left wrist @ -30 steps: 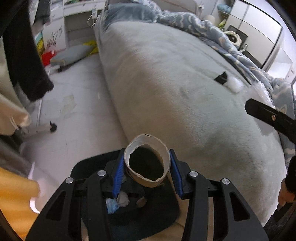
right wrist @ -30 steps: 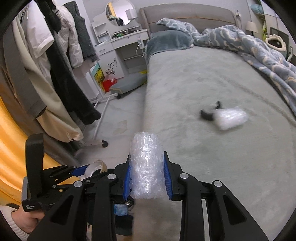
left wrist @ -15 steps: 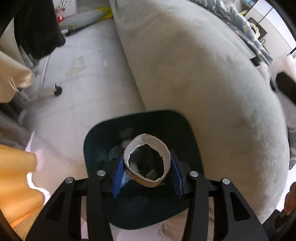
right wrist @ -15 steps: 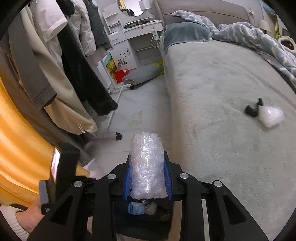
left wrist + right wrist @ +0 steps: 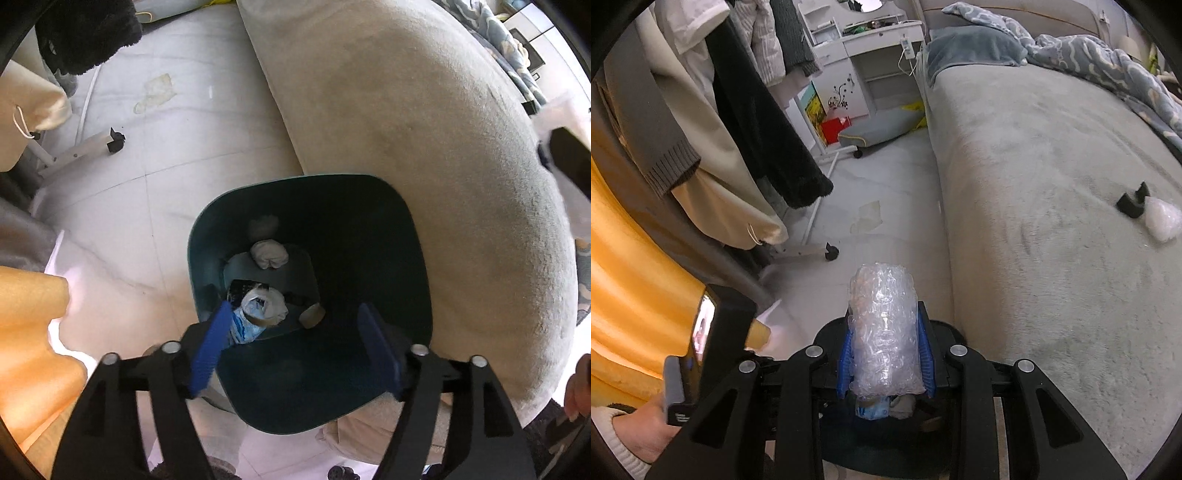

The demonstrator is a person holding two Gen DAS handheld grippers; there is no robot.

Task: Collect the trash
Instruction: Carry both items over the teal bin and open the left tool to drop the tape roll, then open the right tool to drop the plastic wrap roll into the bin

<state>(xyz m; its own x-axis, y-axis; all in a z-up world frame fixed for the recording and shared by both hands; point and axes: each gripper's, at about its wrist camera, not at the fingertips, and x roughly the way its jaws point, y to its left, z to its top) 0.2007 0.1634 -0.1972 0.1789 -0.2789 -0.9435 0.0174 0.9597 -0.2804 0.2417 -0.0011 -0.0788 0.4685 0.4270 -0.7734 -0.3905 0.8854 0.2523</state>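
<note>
My left gripper (image 5: 295,343) is open and empty, held over the dark teal trash bin (image 5: 406,236) on the floor beside the bed. The cardboard tape ring (image 5: 264,306) lies inside the bin among a white paper wad (image 5: 269,254) and other scraps. My right gripper (image 5: 884,360) is shut on a roll of bubble wrap (image 5: 884,332), just above the bin's rim (image 5: 945,328). On the bed lie a black scrap (image 5: 1131,201) and a clear plastic wad (image 5: 1161,221).
The grey bed (image 5: 1052,184) fills the right side. A clothes rack with hanging coats (image 5: 757,110) and its wheeled foot (image 5: 812,253) stand left. An orange curtain (image 5: 628,277) is near left. A white dresser (image 5: 871,55) and grey cushion (image 5: 879,127) lie further off.
The left gripper tilted down over the bin, opened and let go of the cardboard ring, which now lies in the bin. The right gripper moved toward the bin with the bubble wrap.
</note>
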